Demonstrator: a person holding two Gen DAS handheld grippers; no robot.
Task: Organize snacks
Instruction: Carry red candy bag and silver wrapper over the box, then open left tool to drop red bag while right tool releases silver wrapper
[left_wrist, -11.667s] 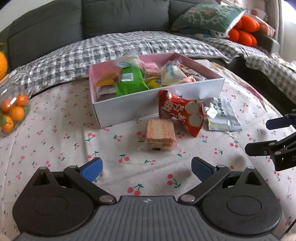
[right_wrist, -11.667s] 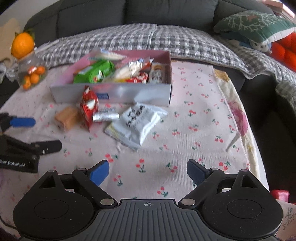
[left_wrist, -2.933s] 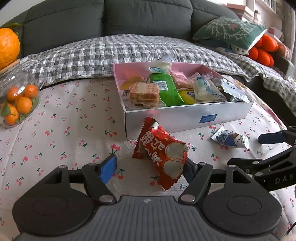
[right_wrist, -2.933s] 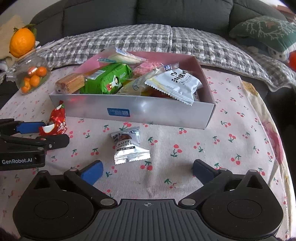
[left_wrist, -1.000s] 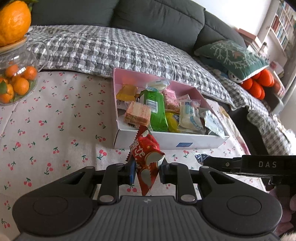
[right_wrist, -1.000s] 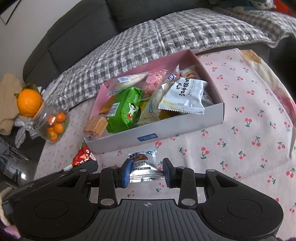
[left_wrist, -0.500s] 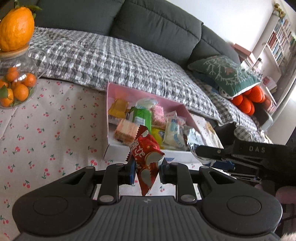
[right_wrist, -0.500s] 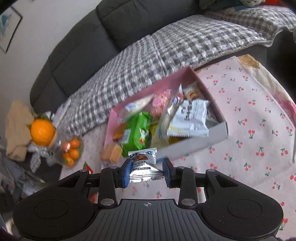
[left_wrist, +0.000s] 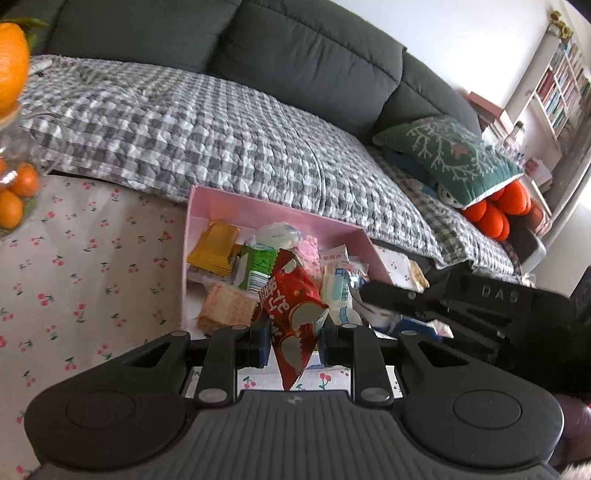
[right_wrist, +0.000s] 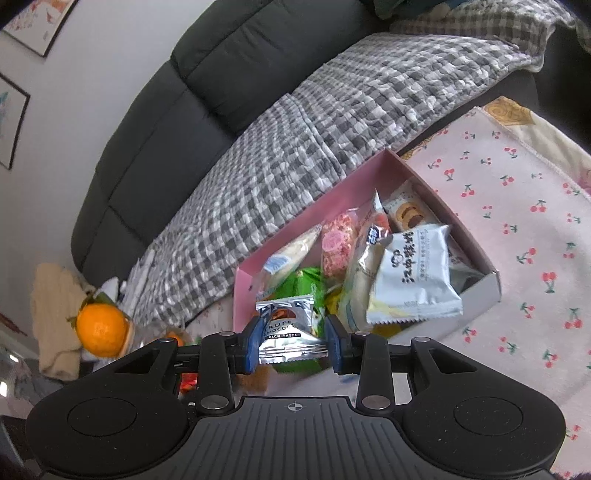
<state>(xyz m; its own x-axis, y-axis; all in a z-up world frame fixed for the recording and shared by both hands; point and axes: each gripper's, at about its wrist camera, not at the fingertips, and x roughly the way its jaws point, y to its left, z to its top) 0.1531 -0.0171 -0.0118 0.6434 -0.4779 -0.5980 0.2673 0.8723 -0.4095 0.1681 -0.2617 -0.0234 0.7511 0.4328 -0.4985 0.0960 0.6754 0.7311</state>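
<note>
While most snacks already lie in the pink box (left_wrist: 207, 206), we hold the last 2: our left gripper (left_wrist: 291, 338) clamps the red packet (left_wrist: 291, 314), our right gripper (right_wrist: 291, 341) the silver chocolate packet (right_wrist: 286, 332), both just ahead above the box, unreleased.
</note>
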